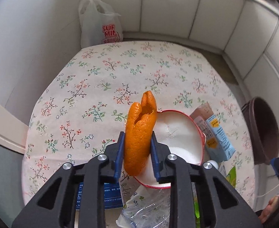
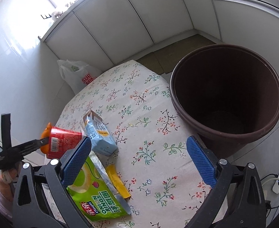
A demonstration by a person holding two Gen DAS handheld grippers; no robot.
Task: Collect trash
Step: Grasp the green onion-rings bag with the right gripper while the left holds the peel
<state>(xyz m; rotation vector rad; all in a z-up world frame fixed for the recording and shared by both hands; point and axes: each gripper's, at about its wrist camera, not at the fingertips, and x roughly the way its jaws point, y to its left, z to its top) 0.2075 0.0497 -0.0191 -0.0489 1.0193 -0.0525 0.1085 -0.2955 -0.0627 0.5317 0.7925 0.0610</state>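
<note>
The brown bin stands off the tabletop edge, far to the right of the left tool and just ahead of the spread, empty right tool. The left tool pinches the orange peel, its long axis pointing forward.

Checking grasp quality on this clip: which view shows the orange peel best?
The left wrist view: the orange peel fills the centre, clamped upright between the left tongs above the paper cup. The right wrist view shows only orange slivers behind the cup's red side, far left.
</note>
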